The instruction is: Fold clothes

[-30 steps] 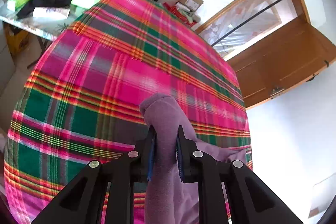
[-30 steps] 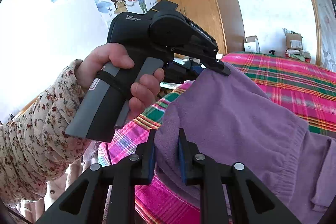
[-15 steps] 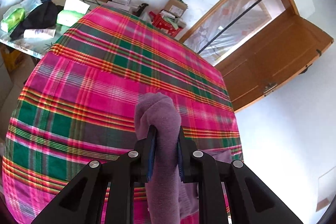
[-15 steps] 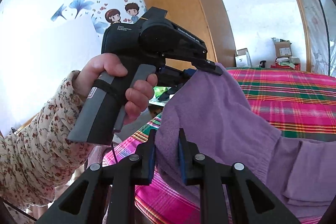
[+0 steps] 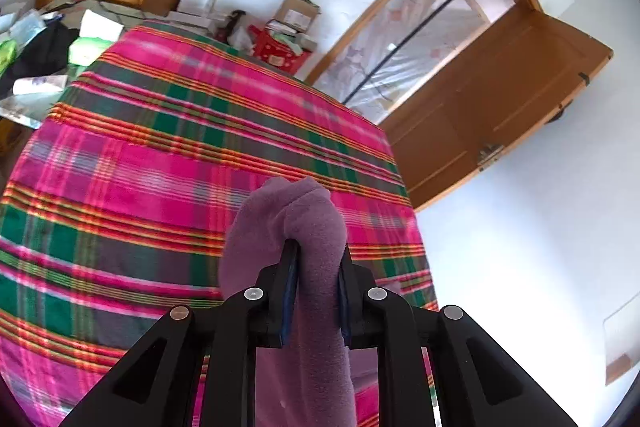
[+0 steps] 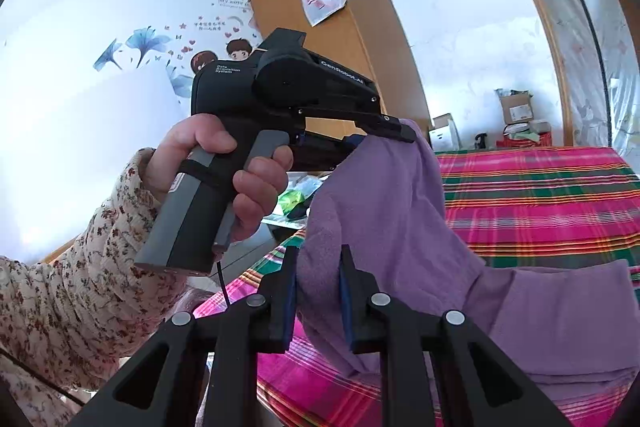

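Note:
A purple fleece garment [image 6: 404,227] hangs lifted above a bed with a pink, green and orange plaid cover [image 5: 160,155]. My left gripper [image 5: 316,259] is shut on a bunched edge of the purple garment [image 5: 296,227], which drapes down between its fingers. My right gripper [image 6: 318,267] is shut on another edge of the same garment. In the right wrist view the left gripper [image 6: 394,133] shows from the side, held by a hand [image 6: 224,163] in a floral sleeve, pinching the cloth's top corner. The garment's lower part [image 6: 568,319] lies folded on the plaid cover [image 6: 540,187].
A cluttered side table [image 5: 36,67] stands left of the bed. Boxes and a red bag [image 5: 276,43] sit beyond the bed's far end. A wooden door [image 5: 500,99] is open at the right, a wardrobe [image 6: 340,39] stands at the back.
Both grippers have risen with the purple garment still held, lifting it higher off the bed. The left wrist view has tilted up, showing more of the door and far wall.

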The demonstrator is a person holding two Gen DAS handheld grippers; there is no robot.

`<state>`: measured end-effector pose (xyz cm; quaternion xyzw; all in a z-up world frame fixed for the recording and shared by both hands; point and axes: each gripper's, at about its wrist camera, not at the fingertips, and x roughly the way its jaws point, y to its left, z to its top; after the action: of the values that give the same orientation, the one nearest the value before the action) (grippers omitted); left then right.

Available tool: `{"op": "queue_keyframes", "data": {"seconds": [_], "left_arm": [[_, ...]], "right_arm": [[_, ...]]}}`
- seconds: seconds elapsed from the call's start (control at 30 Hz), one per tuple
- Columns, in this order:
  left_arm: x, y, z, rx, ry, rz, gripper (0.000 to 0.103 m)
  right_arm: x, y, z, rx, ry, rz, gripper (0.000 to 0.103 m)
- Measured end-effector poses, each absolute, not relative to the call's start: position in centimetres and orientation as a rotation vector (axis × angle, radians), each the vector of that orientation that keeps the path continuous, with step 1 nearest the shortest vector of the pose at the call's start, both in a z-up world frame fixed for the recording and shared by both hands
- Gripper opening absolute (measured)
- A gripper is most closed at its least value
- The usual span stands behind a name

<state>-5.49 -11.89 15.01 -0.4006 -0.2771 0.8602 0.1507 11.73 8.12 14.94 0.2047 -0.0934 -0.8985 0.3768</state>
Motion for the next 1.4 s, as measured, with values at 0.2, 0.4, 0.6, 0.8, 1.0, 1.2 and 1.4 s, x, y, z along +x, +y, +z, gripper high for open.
{"op": "queue_keyframes", "data": {"seconds": [0.2, 0.4, 0.6, 0.8, 1.0, 1.2, 1.4], "left_arm": [[-6.4, -8.8, 15.4, -1.151, -0.762, 2.435, 0.018], [-7.3, -5.8, 15.7, -1.154, -0.728, 2.4, 0.018], [-8.4, -3.2, 15.6, -1.177, -0.693, 2.369, 0.018], [-9.5, -0.6, 15.3, -1.2, -0.66, 2.338, 0.018], [-10.6, 2.0, 15.1, -1.224, -0.626, 2.306, 0.018], [-11.9, 4.6, 14.1, -1.254, -0.586, 2.272, 0.018], [-13.5, 6.4, 12.5, -1.304, -0.577, 2.236, 0.018]], "right_arm": [[11.4, 11.5, 15.5, 0.52, -0.331, -2.336, 0.019], [11.5, 13.1, 15.8, 0.509, -0.372, -2.371, 0.019], [11.5, 14.4, 15.8, 0.5, -0.395, -2.402, 0.019], [11.0, 16.3, 15.3, 0.508, -0.444, -2.44, 0.019], [10.7, 18.2, 14.7, 0.529, -0.484, -2.485, 0.019], [10.2, 19.9, 13.9, 0.564, -0.515, -2.535, 0.019], [9.5, 21.8, 12.9, 0.608, -0.557, -2.578, 0.019]]}}
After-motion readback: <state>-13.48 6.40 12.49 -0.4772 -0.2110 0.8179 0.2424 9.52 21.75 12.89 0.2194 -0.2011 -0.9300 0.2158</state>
